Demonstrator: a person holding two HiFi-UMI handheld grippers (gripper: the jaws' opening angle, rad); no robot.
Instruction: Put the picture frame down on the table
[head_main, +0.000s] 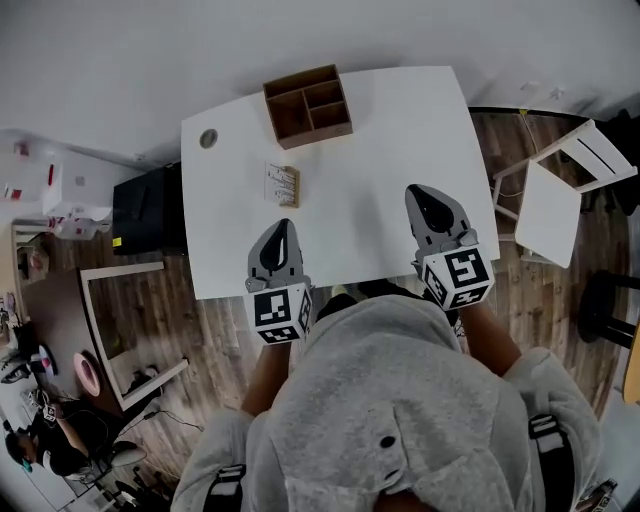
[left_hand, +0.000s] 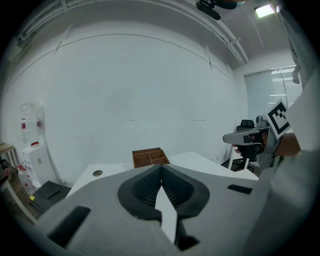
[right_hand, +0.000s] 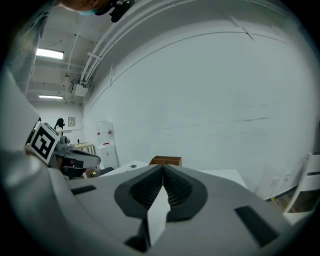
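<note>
Nearest the person, the left gripper (head_main: 284, 232) hangs over the tabletop (head_main: 390, 150) at about 7 o'clock, by its near edge. Its own view shows its fingers (left_hand: 142, 190) pressed together at the tips with nothing between them. The right gripper (head_main: 424, 200) hangs at about 5 o'clock, a little further in, and its fingers (right_hand: 177, 192) are likewise closed on nothing. Beyond the left gripper, towards 10 o'clock from the middle of the tabletop, the picture frame (head_main: 282, 185) rests on the white surface. It is clear of both grippers and near nothing else. From overhead I cannot tell whether it lies flat or stands on its edge, and neither gripper view shows it. Further back, at 12 o'clock by the far edge, sits a wooden box (head_main: 307, 105) with open compartments, and a round cable hole (head_main: 208, 138) is at the far left corner. With the frame on the tabletop and both grippers empty, the putting-down looks finished. If the frame is in fact upright and meant to lie flat, that one step would remain.
</note>
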